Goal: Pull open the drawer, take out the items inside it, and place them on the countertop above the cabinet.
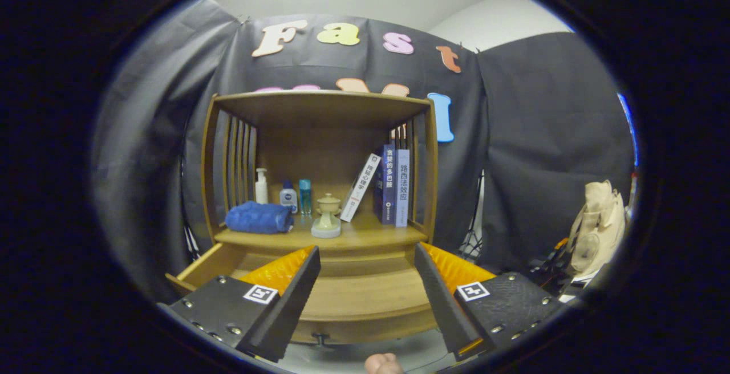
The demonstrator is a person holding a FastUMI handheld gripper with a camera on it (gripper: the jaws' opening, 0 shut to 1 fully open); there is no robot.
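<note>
A wooden cabinet stands against the booth wall. Its drawer is pulled out toward me, with a small dark knob on the front panel. My gripper hovers above the drawer, open, with nothing between its black fingers. The strip of drawer floor showing between them is bare wood; the fingers hide the rest of the inside. On the countertop above the drawer lie a folded blue towel and a pale ceramic lidded pot.
At the back of the countertop stand a white pump bottle, a small white bottle and a teal bottle. Books lean at its right. A beige bag sits off to the right. A fingertip shows below the drawer front.
</note>
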